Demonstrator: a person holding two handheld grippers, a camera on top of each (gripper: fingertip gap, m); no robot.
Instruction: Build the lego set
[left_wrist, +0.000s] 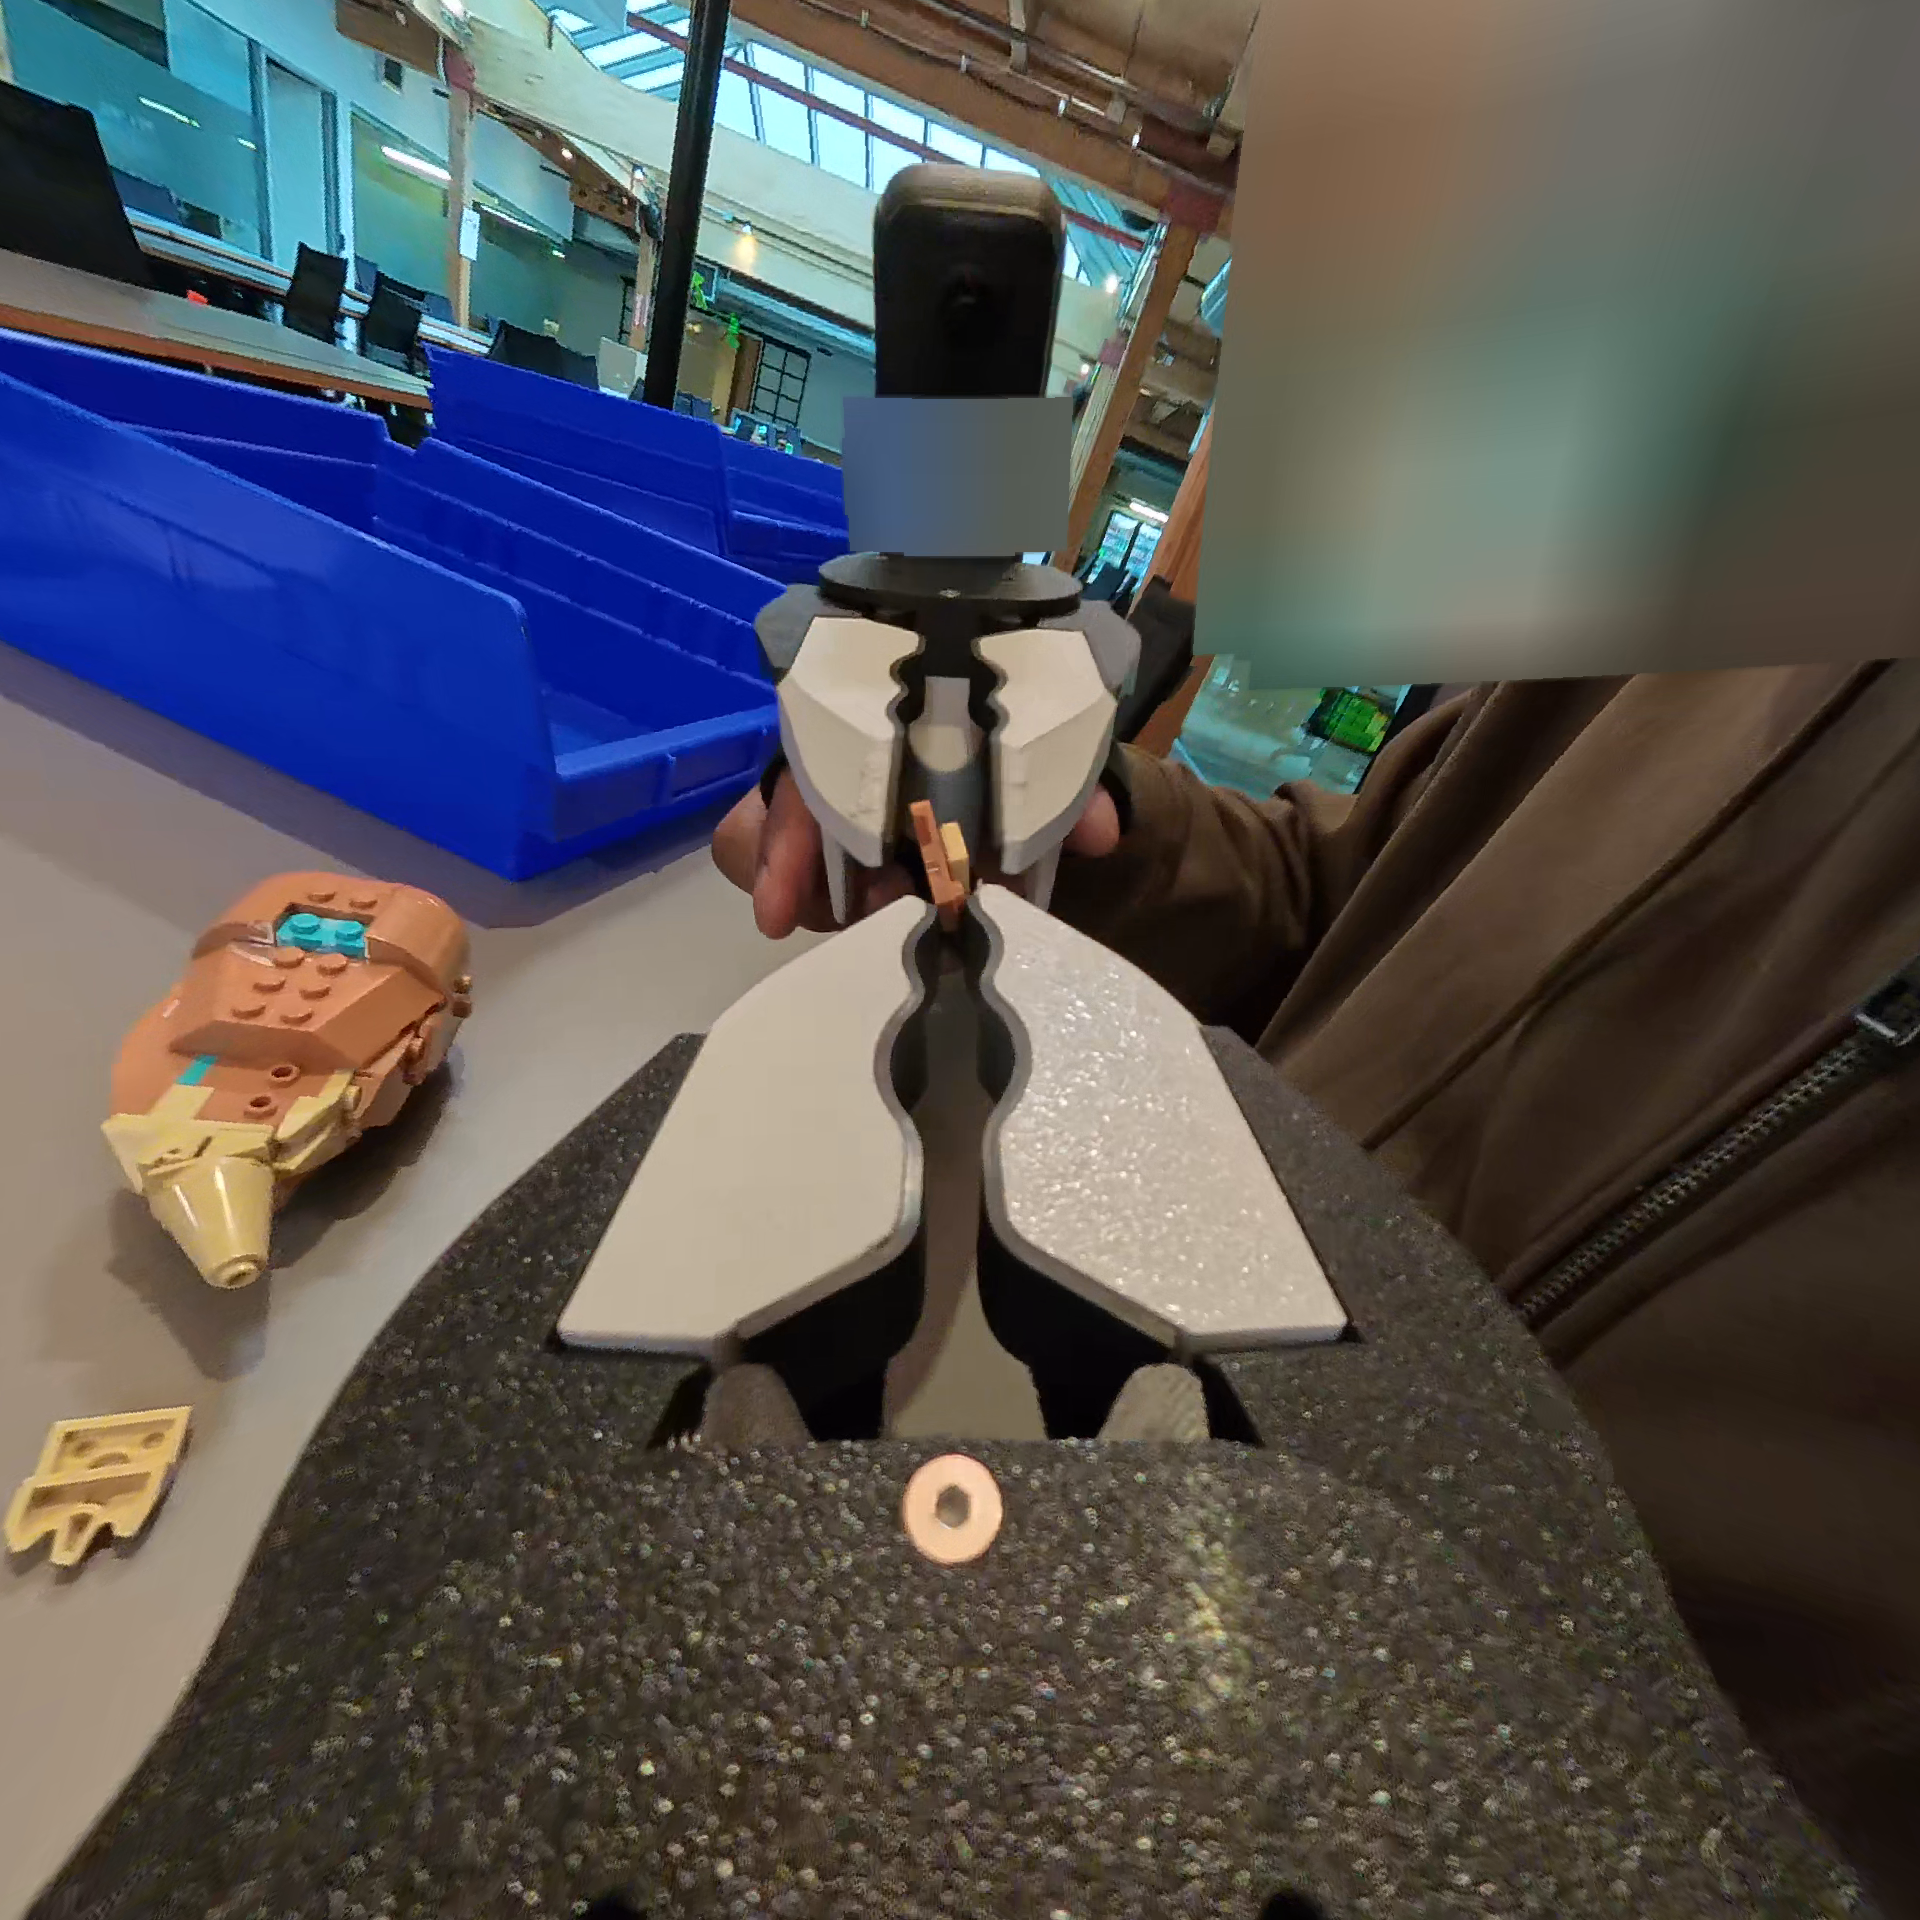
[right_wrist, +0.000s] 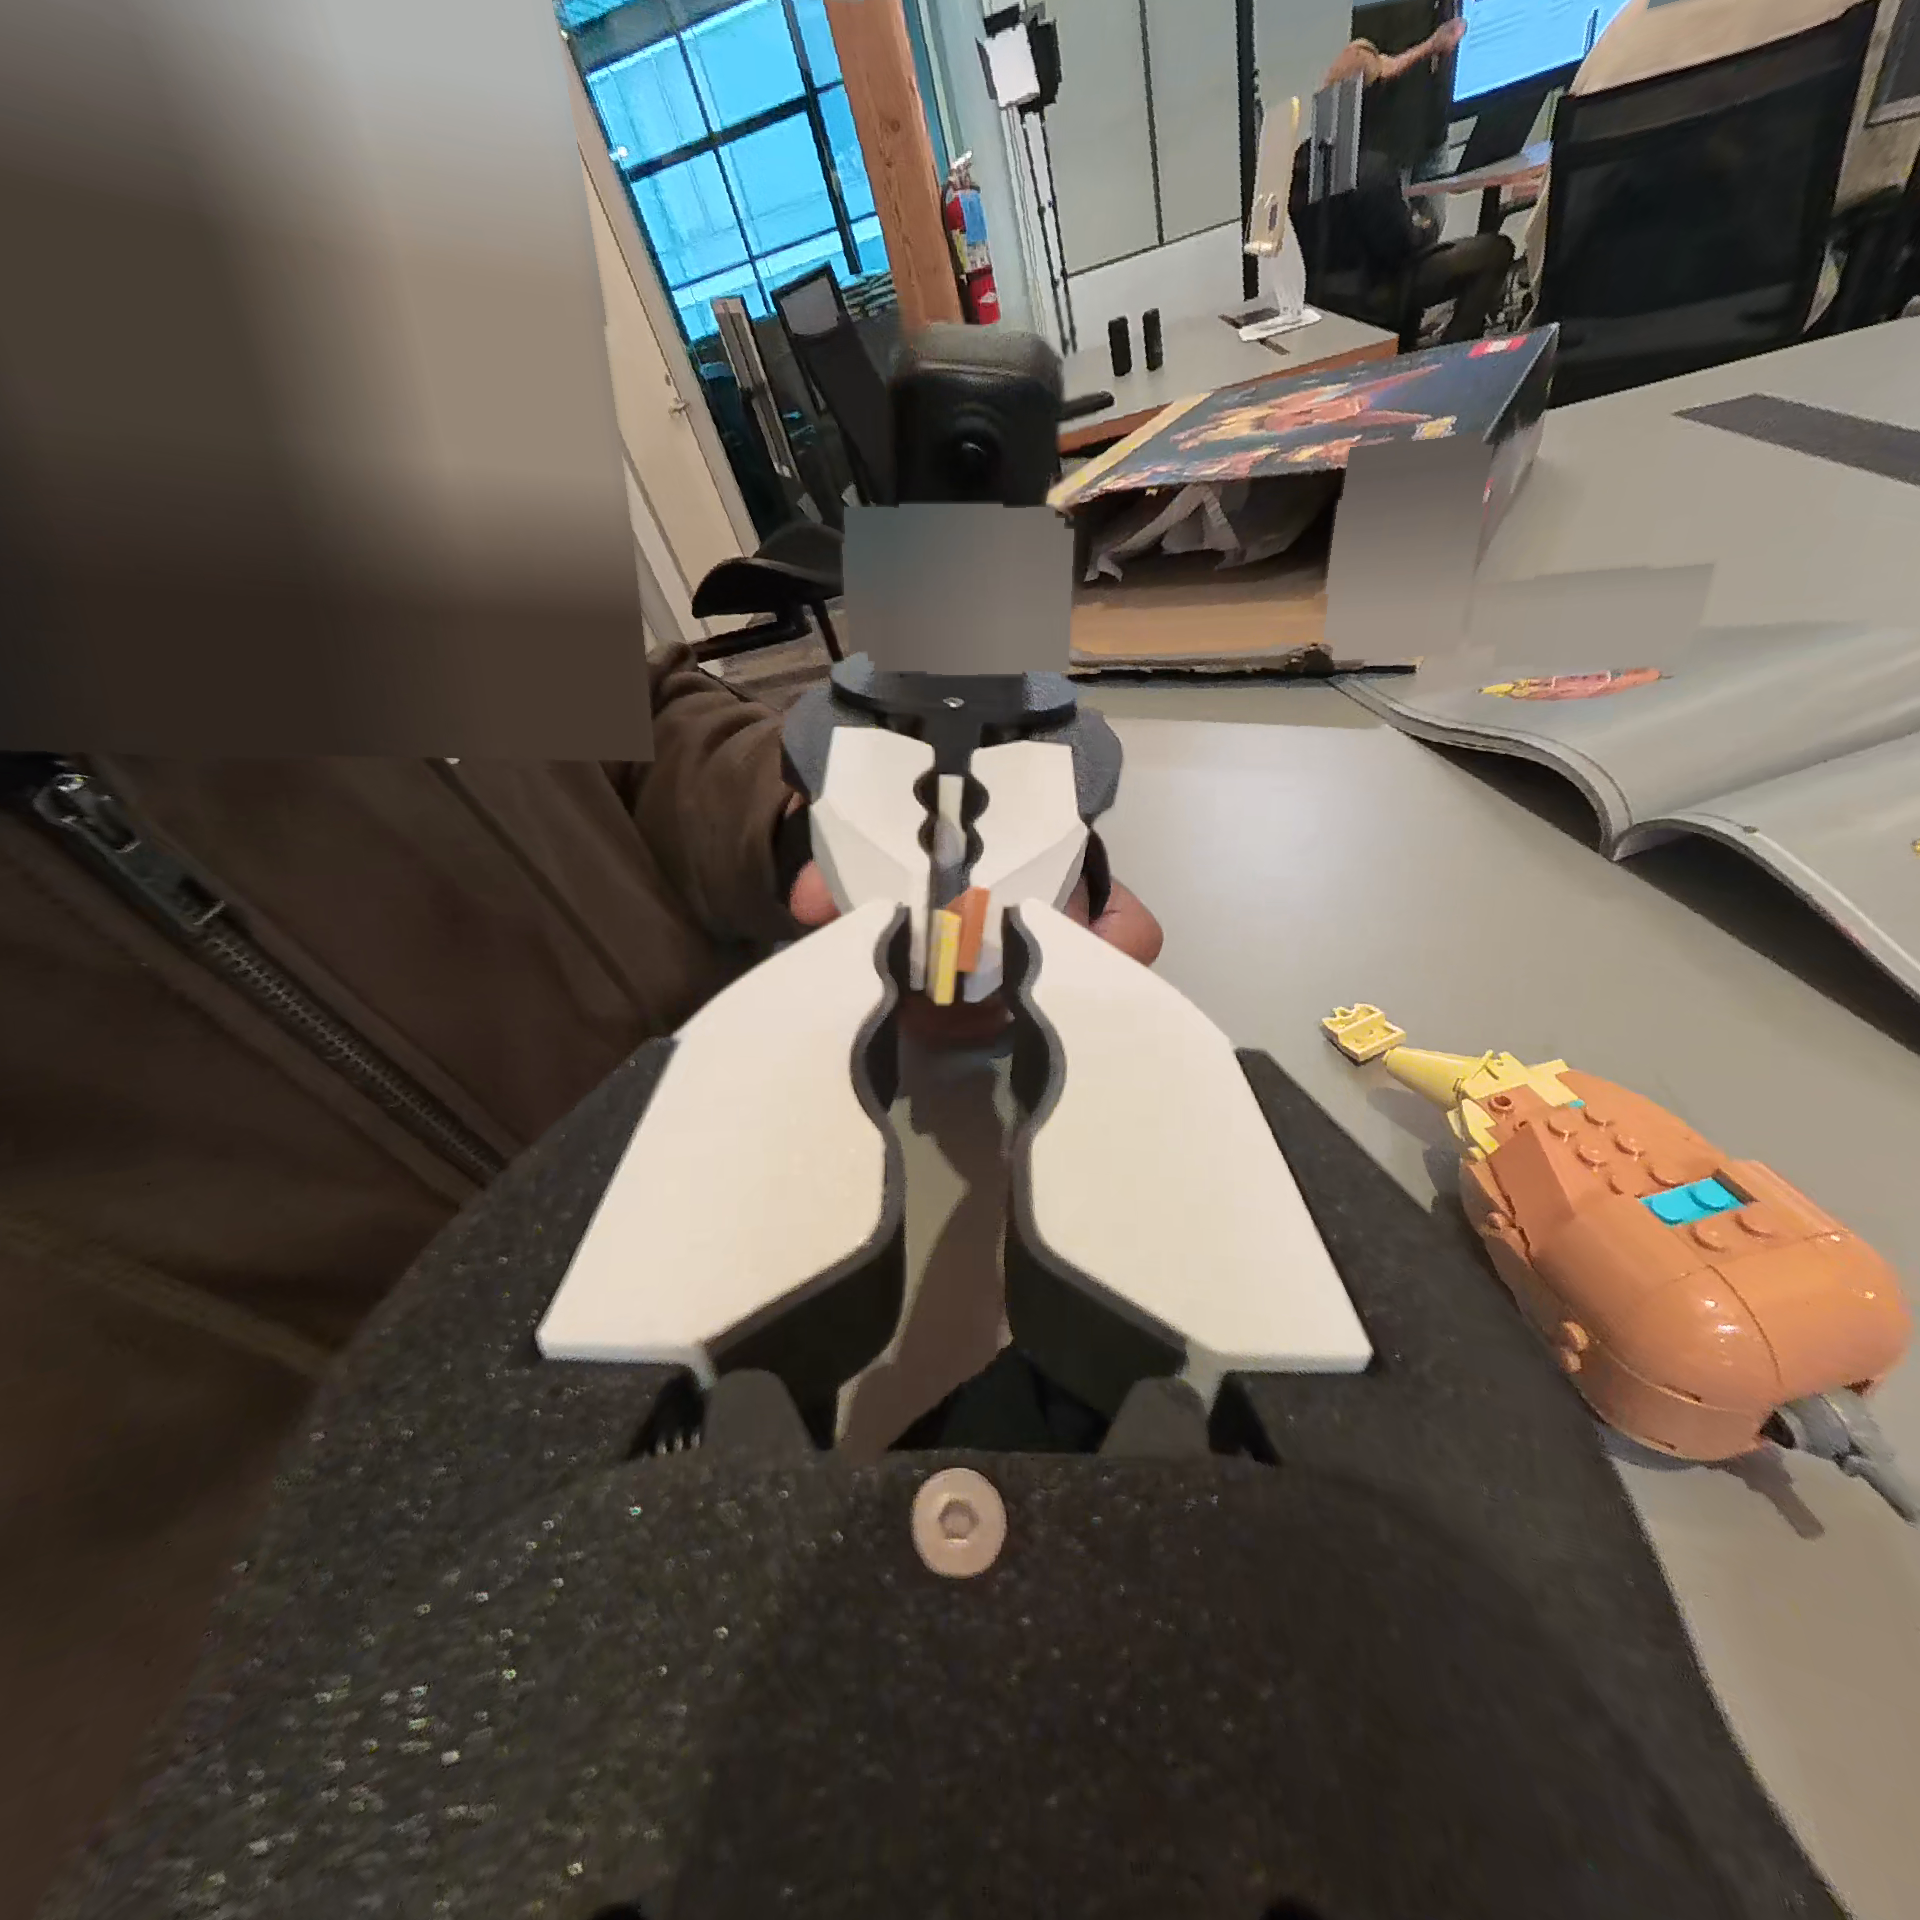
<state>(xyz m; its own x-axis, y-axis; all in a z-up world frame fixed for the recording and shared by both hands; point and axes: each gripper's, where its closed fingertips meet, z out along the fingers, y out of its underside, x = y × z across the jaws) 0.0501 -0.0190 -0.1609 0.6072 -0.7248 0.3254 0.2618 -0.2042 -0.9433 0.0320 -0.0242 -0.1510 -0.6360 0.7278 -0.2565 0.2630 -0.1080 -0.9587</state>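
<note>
Facing tip to tip, both claws pinch small bricks, with blue bins (left_wrist: 436, 582), brown model (left_wrist: 301, 1049) and box (right_wrist: 1309, 457) well aside.

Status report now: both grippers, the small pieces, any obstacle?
Left gripper shut on orange piece. Right gripper shut on yellow plate. Pieces meeting in air. No obstacle.
</note>
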